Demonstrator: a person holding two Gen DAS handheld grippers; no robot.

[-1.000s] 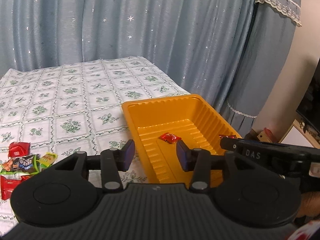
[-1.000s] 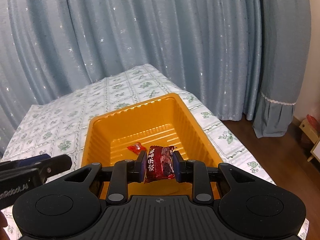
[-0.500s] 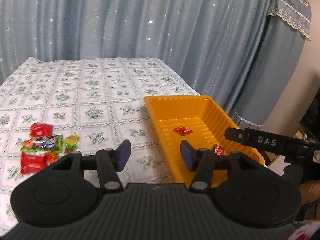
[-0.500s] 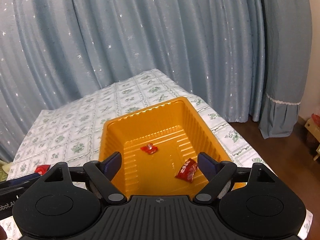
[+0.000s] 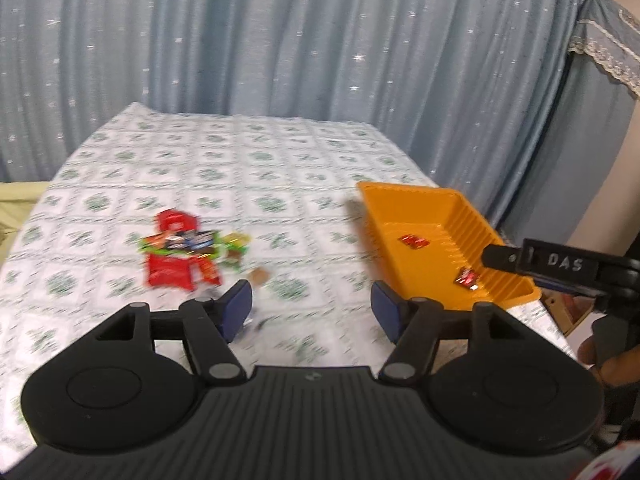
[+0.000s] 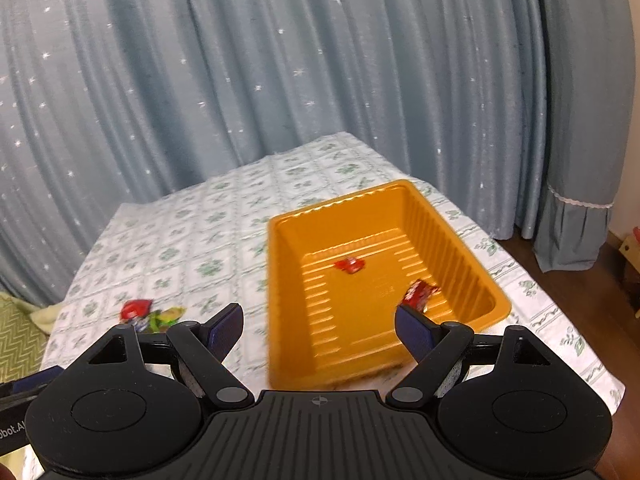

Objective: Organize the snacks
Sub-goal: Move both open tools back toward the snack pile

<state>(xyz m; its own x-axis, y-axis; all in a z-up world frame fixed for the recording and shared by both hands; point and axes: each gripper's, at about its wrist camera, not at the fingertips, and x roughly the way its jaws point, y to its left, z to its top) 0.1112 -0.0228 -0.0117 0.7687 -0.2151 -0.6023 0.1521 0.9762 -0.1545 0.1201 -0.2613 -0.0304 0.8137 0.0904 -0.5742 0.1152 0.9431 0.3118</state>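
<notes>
- Snack pile [image 5: 182,254]: loose wrappers heaped on the floral tablecloth [image 5: 280,168], ahead of my left claw [image 5: 311,309] and off to its left. The heap's long axis runs roughly left-to-right in the left wrist view; blur keeps me from reading which way any single pack points.
- Red packet [image 5: 170,274]: the largest item, at the near edge of the heap, flat on the cloth. Its broad face is up, its edges too smeared to say more.
- Green-edged wrapper [image 5: 180,242]: lies across the middle of the heap, long side crosswise to my left fingers.
- Small brown piece [image 5: 259,276]: sits apart from the heap, just beyond my left fingertip [image 5: 236,314].
- Left claw: jaws spread wide, holding nothing. I judge it the nearer claw to the pile, so the next pick falls to it, with a swing leftward and down.
- Orange tray [image 6: 280,280]: stands to the right of the pile, well apart from it, directly ahead of my right claw [image 6: 319,328], long axis running away from me.
- Two red candies in the tray: one near the middle [image 6: 350,265], one toward the right wall [image 6: 418,292].
- Right claw: jaws wide apart, empty, poised over the tray's near end.
- Blue starred curtain [image 6: 280,60]: hangs behind the table.
</notes>
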